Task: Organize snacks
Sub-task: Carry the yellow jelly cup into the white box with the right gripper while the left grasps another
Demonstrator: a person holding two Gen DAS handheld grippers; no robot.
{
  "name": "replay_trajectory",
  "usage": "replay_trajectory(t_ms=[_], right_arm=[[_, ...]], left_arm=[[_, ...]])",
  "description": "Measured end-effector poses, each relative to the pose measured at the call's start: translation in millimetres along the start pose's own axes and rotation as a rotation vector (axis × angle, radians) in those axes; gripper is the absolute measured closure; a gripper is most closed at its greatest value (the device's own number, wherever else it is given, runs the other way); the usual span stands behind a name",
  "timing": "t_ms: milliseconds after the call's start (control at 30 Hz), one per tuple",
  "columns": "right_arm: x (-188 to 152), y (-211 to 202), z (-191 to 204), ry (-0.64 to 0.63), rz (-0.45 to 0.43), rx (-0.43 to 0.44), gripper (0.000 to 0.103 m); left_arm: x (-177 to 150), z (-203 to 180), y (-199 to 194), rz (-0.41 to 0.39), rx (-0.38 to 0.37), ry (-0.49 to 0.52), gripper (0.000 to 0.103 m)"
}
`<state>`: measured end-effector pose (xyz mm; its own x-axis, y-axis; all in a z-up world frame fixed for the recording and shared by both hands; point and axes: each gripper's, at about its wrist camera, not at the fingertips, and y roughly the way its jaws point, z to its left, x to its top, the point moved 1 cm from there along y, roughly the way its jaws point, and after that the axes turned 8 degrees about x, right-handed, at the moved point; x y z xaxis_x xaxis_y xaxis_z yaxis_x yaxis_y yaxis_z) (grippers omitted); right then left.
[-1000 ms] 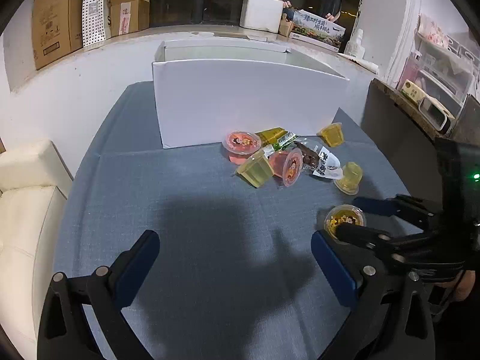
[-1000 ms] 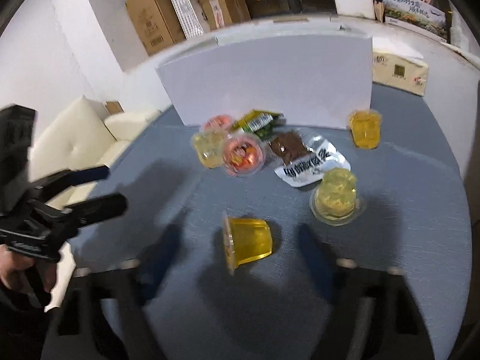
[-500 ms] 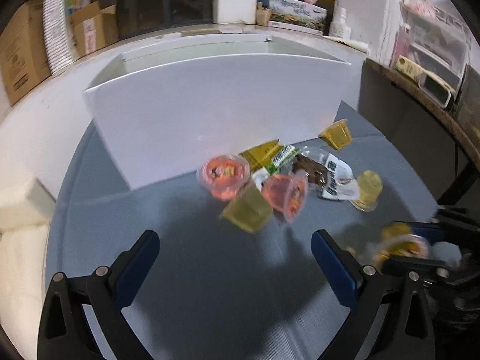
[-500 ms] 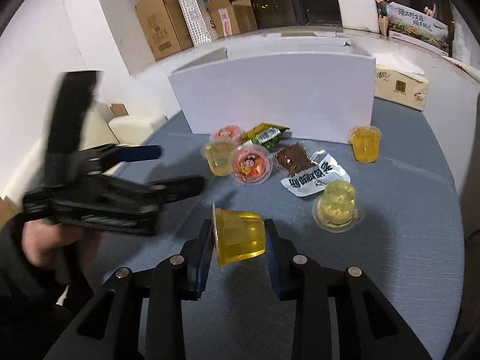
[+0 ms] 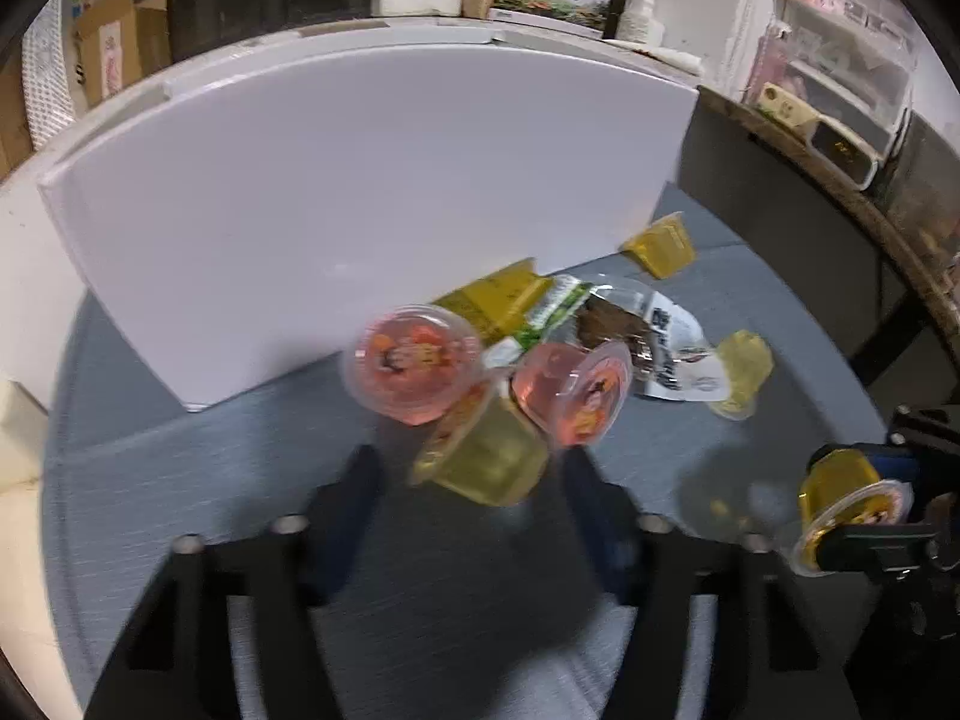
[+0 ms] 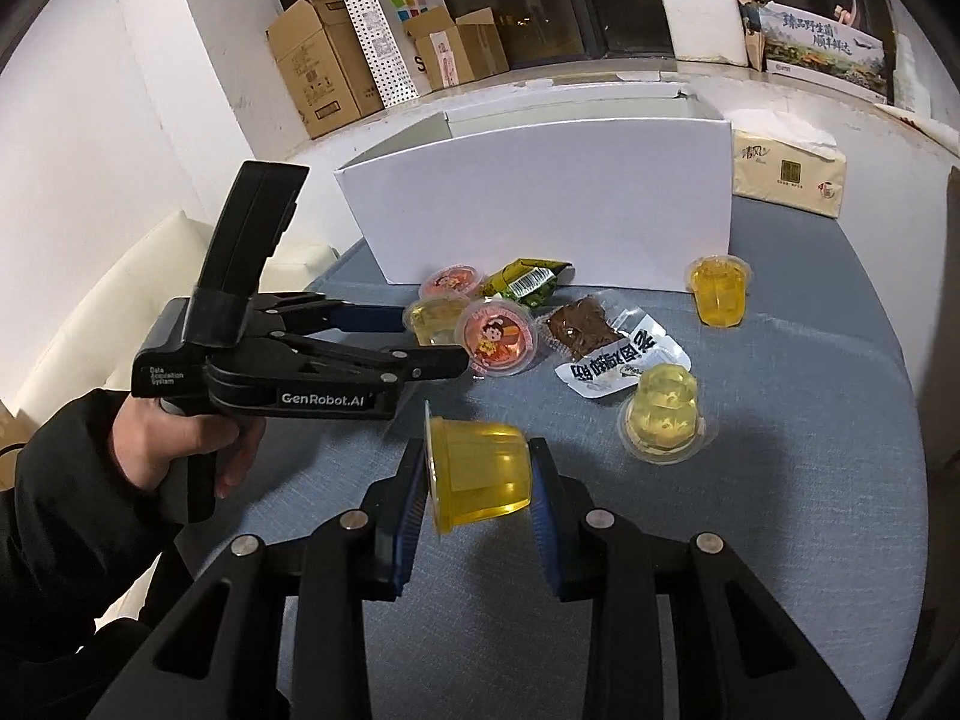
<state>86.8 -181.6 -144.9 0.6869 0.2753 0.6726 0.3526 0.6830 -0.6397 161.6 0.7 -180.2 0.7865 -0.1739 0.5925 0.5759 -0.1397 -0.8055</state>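
Note:
My right gripper (image 6: 480,480) is shut on a yellow jelly cup (image 6: 480,474) lying on its side, held just above the blue-grey tablecloth (image 6: 780,540). In the left wrist view that cup (image 5: 840,492) shows at the right edge. My left gripper (image 5: 471,474) reaches into the snack pile, and its jaws are closing around a pale yellow-green jelly cup (image 5: 486,456). A gap shows on both sides of that cup. Two red jelly cups (image 5: 414,360) (image 5: 576,390) lie just beyond it. A white box (image 6: 540,204) stands open behind the pile.
A green-yellow packet (image 6: 528,282) and a brown snack packet (image 6: 606,342) lie by the box. A yellow cup (image 6: 720,291) and an upturned pale cup (image 6: 663,414) sit to the right. A tissue pack (image 6: 786,171) is at the back right, a cream sofa (image 6: 120,300) to the left.
My left gripper moved forward into the pile and its jaws narrowed around the pale cup. My right gripper shut on the yellow cup and raised it a little.

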Motion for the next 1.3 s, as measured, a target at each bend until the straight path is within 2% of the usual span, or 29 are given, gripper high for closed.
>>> replay_trajectory(t_ms=[67, 167, 267, 400, 633, 733, 833, 933, 1100, 1200, 1300], right_arm=[[-1, -1, 0, 0.0, 0.0, 0.001, 0.068], [0, -3, 0, 0.005, -0.008, 0.003, 0.068], [1, -5, -1, 0.01, -0.016, 0.001, 0.068], [5, -11, 0, 0.009, -0.035, -0.003, 0.068], [11, -14, -1, 0.019, -0.047, -0.002, 0.068], [14, -16, -2, 0.018, -0.051, -0.006, 0.068], [23, -22, 1, 0.012, -0.076, -0.001, 0.068], [49, -29, 6, -0.02, -0.117, -0.014, 0.068], [123, -39, 7, -0.06, -0.218, -0.024, 0.068], [170, -27, -7, -0.024, -0.233, -0.04, 0.068], [201, -4, -20, -0.017, -0.202, -0.078, 0.068]], left_arm=[[0, -5, 1, -0.003, 0.014, 0.014, 0.056], [-4, -10, -3, -0.016, -0.022, 0.003, 0.06], [-8, -9, -13, -0.034, -0.026, -0.003, 0.062], [-14, -6, -42, -0.101, -0.038, -0.031, 0.069], [-21, 2, -51, -0.1, -0.034, -0.049, 0.069], [-22, 4, -63, -0.121, -0.041, -0.074, 0.069], [-20, 7, -88, -0.178, -0.023, -0.07, 0.069], [-5, 11, -115, -0.244, -0.017, -0.083, 0.069], [48, 24, -148, -0.369, 0.034, -0.098, 0.069], [82, 40, -144, -0.392, 0.057, -0.127, 0.069], [108, 58, -120, -0.358, 0.066, -0.166, 0.069]])
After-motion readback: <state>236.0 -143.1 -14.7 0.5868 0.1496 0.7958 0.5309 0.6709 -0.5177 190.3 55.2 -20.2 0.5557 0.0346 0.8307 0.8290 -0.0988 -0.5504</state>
